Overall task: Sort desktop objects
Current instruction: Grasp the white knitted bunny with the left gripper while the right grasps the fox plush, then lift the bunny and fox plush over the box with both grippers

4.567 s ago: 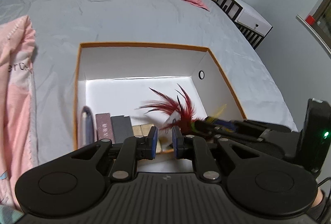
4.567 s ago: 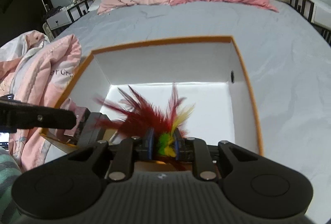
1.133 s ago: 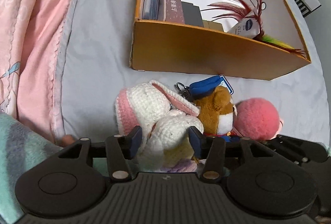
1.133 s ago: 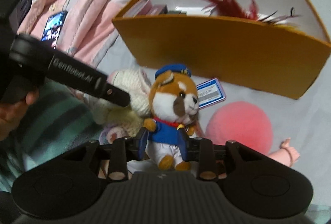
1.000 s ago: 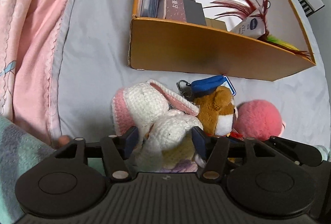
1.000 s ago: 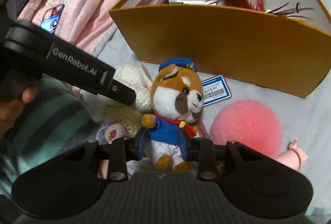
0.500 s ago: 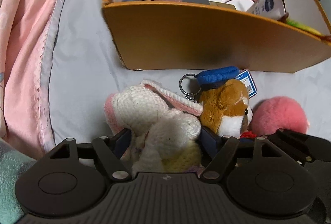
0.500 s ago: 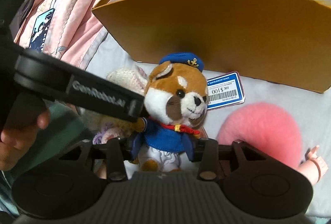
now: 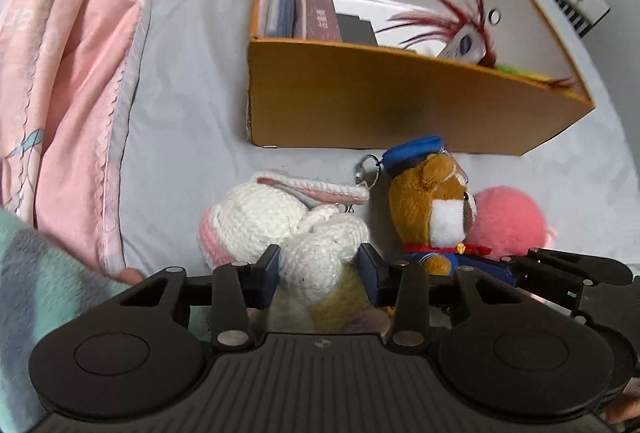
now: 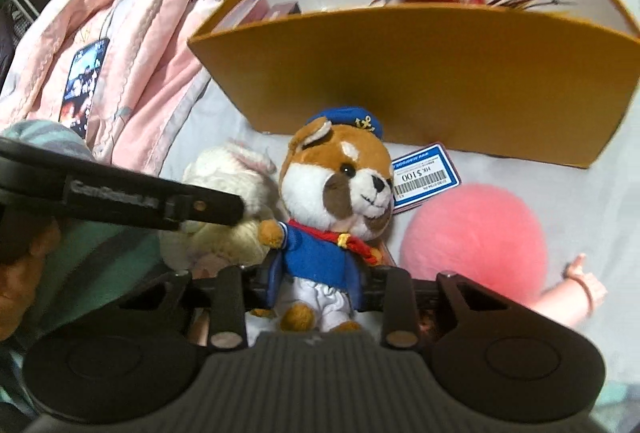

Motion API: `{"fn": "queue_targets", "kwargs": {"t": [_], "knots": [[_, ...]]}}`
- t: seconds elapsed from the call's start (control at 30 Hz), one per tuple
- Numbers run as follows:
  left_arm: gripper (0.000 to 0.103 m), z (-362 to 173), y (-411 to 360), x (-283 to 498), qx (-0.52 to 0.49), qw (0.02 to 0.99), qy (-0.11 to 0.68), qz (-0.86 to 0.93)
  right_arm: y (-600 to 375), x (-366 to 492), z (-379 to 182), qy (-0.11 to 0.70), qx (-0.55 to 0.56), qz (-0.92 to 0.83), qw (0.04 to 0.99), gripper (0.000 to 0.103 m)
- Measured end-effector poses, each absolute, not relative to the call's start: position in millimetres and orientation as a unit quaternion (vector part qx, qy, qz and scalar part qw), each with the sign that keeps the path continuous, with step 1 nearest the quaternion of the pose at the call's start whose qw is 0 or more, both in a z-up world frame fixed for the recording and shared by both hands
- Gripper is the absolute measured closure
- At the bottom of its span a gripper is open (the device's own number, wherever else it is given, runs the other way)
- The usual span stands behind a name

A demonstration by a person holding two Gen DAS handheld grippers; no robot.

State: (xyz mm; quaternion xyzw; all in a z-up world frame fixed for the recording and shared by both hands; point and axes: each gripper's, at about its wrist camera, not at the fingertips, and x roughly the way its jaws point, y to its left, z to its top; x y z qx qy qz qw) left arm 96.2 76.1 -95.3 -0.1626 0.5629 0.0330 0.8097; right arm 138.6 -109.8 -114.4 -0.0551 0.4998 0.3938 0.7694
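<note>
Left gripper [image 9: 319,267] at bottom centre of its view, jaws closing on the white knitted rabbit [image 9: 288,221]; pads look pressed into the yarn at the body, below the head. Right gripper [image 10: 316,287] low centre of its own view, jaws closing around the sailor dog plush [image 10: 334,201] at the blue jacket, narrow, pads against the cloth. Both toys side by side on the grey bed sheet [image 9: 188,113], touching or nearly so; cannot tell if tangled.

Just past them: keyring [image 9: 366,169] on the dog's cap lying against the rabbit's ear. Price tag [image 10: 424,175] behind the dog's head. Pink pompom [image 10: 474,241] right of the dog, doll arm [image 10: 580,281] poking out beside it at lower right.

Further up: orange box [image 9: 400,101], near wall facing the grippers, already holding books, a tube and red feathers [image 9: 452,21]. Pink quilt [image 9: 68,73] along the left edge.

Risks:
- Soft bodies compress; shallow pinch may slip on lift.
- Keyring could snag rabbit yarn, dragging one toy with the other.
- Grippers close together; collision likely if both lift inward.
- Tall near wall of box: low carry would clip it or the feathers.
</note>
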Motion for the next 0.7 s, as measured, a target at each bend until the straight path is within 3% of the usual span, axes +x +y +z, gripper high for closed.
{"fn": "queue_targets", "kwargs": {"t": [0.07,0.13,0.7], "knots": [[0.06,-91.9,78.2,94.3,-0.171,0.814,0.555,0.029,-114.8,138.8,-106.5,0.497,-0.042,0.391,0.773,0.07],[0.074,-83.6,77.3,94.5,-0.173,0.82,0.545,0.024,-126.5,134.5,-97.3,0.493,-0.031,0.39,0.777,0.07],[0.074,-1.5,84.5,75.5,-0.186,0.871,0.454,-0.027,-134.4,125.8,-17.6,0.436,-0.015,0.413,0.799,0.07]]}}
